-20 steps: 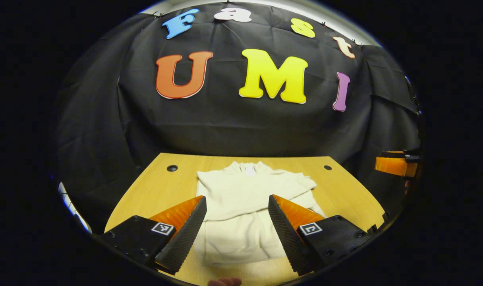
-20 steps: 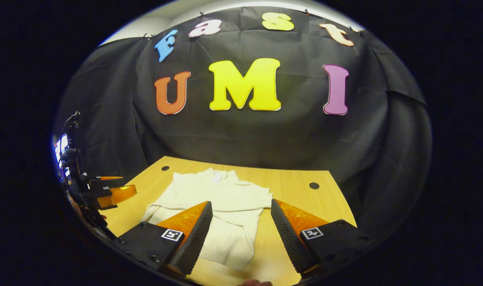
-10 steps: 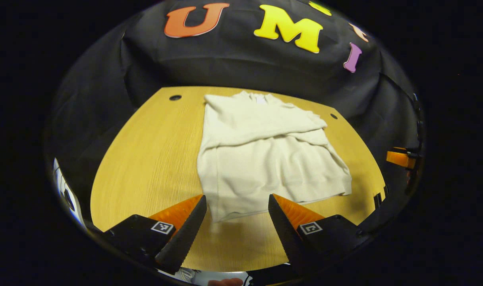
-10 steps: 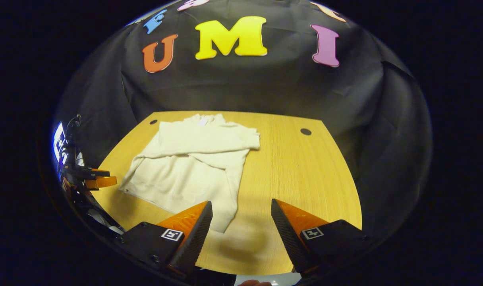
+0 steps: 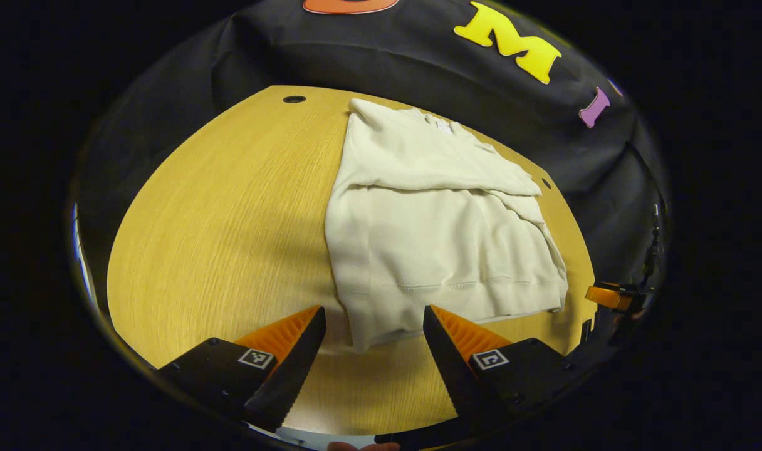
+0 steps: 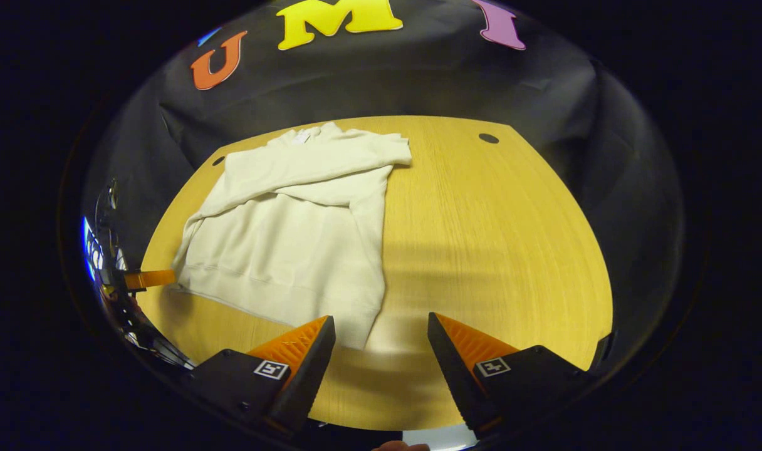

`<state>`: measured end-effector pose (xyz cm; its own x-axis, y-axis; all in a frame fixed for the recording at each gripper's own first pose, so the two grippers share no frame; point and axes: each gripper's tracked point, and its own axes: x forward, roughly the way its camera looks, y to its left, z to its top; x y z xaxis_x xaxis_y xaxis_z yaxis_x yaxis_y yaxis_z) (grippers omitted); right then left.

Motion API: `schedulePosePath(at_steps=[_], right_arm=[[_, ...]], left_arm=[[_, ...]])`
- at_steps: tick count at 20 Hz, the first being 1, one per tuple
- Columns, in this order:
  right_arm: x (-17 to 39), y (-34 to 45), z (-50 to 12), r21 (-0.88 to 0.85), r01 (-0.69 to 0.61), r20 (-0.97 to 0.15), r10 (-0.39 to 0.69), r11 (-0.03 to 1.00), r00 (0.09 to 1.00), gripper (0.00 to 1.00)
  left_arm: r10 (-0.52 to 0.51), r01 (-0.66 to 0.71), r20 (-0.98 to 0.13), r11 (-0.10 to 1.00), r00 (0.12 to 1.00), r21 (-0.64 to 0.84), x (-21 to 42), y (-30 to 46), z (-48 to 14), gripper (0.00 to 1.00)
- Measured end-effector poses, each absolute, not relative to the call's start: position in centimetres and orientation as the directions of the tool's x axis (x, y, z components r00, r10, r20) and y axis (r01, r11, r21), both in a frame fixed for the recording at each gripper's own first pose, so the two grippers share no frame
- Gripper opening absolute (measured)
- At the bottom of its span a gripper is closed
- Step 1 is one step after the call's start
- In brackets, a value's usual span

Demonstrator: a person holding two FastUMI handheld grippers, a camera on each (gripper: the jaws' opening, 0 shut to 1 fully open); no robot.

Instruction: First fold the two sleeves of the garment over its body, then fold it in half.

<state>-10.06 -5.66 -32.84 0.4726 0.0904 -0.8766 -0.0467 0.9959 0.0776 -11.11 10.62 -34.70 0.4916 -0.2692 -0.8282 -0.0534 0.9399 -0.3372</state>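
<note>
A cream sweatshirt [image 5: 431, 225] lies flat on the wooden table [image 5: 230, 213], collar toward the wall, with both sleeves folded across its chest. My left gripper [image 5: 373, 341] hangs open above the near left corner of the hem, touching nothing. In the right gripper view the same sweatshirt [image 6: 293, 232] lies left of centre, and my right gripper [image 6: 381, 347] stands open over the near right corner of its hem. The other gripper [image 6: 146, 277] shows at the far left edge there, and at the right edge [image 5: 610, 295] of the left gripper view.
The wooden table [image 6: 494, 232] has small round holes near its far corners [image 6: 488, 138] [image 5: 293, 99]. Black cloth hangs behind and beside it. Bare wood spreads left of the garment in the left gripper view and right of it in the right gripper view.
Both grippers have risen and tilted downward over the last second, so the whole garment and more table now show. Both stay open. The sweatshirt has not moved.
</note>
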Motion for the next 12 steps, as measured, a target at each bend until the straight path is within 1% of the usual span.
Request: schedulePosePath(at_steps=[4,5,6,8,9,10,11,12], right_arm=[[-9.6,-4.0,-35.8,0.092,-0.022,-0.900,0.093,0.996,0.425,0.93],[-9.4,-3.5,-36.2,0.097,-0.018,-0.903,0.095,0.995,0.419,0.91],[-9.3,-3.1,-36.7,0.098,-0.018,-0.906,0.097,0.995,0.412,0.92],[-9.3,-2.3,-37.4,0.108,-0.002,-0.914,0.100,0.994,0.392,0.92],[-9.4,-2.1,-37.7,0.109,0.010,-0.920,0.097,0.994,0.379,0.92],[-9.1,-2.0,-37.8,0.108,0.012,-0.920,0.096,0.994,0.381,0.91],[-9.1,-1.8,-37.8,0.103,0.010,-0.920,0.092,0.995,0.380,0.93],[-9.0,-1.6,-37.8,0.096,0.002,-0.921,0.089,0.995,0.380,0.93]], left_arm=[[-0.297,-0.089,-0.833,0.921,0.466,-0.379,-11.3,9.6,-35.4,0.98],[-0.301,-0.097,-0.834,0.918,0.463,-0.385,-11.3,9.4,-35.4,0.98],[-0.305,-0.095,-0.831,0.916,0.466,-0.390,-11.1,9.2,-35.4,0.97],[-0.296,-0.108,-0.841,0.918,0.454,-0.381,-11.1,9.2,-35.5,0.92],[-0.293,-0.118,-0.845,0.917,0.447,-0.380,-11.1,9.0,-35.7,0.86],[-0.283,-0.130,-0.851,0.918,0.442,-0.373,-10.9,9.2,-35.7,0.83],[-0.288,-0.146,-0.856,0.913,0.429,-0.381,-11.0,9.0,-35.7,0.76],[-0.286,-0.158,-0.860,0.911,0.423,-0.381,-11.1,8.8,-35.7,0.75]])
